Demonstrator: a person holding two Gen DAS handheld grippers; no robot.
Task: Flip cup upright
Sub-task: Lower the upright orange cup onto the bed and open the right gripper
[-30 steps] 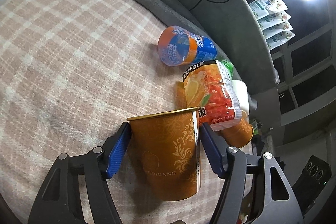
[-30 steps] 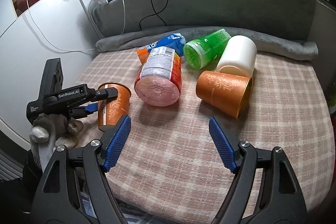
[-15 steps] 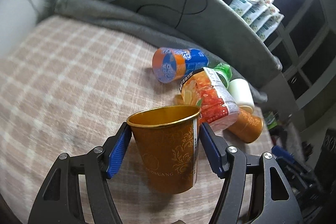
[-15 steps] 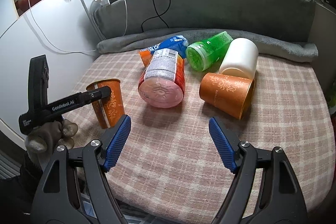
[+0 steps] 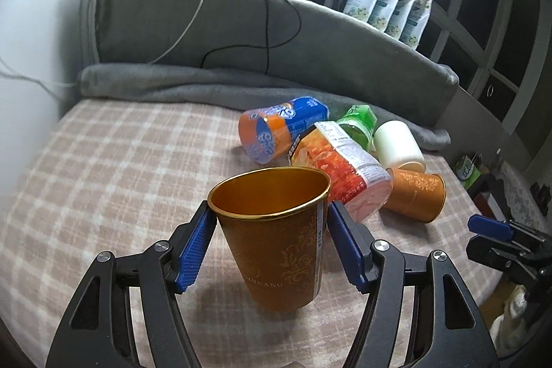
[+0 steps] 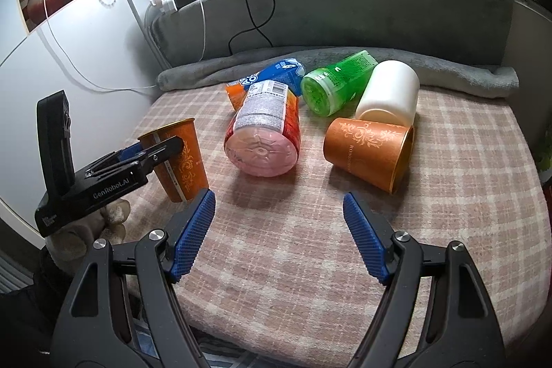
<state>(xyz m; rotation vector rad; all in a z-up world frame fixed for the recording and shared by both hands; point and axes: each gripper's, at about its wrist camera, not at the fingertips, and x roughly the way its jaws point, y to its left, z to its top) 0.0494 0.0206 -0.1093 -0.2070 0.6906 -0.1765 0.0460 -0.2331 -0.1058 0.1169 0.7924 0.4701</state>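
Note:
An orange-gold paper cup (image 5: 276, 240) stands mouth up on the checked blanket, slightly tilted. My left gripper (image 5: 272, 247) has its blue pads (image 5: 193, 250) against the cup's two sides, just below the rim, shut on it. The same cup (image 6: 179, 157) and left gripper (image 6: 151, 150) show at the left in the right wrist view. A second orange cup (image 6: 369, 150) lies on its side, mouth toward the right. My right gripper (image 6: 277, 237) is open and empty above the blanket's front part.
A red-orange cup (image 6: 265, 130), a blue-orange cup (image 6: 272, 75), a green cup (image 6: 338, 81) and a white cup (image 6: 390, 95) lie on their sides at the back. A grey padded backrest (image 6: 345, 9) with cables runs behind. The blanket's edge (image 6: 310, 333) is near.
My left gripper has rotated the orange cup from leaning to nearly upright and lowered it to the blanket. The right gripper has stayed still and open.

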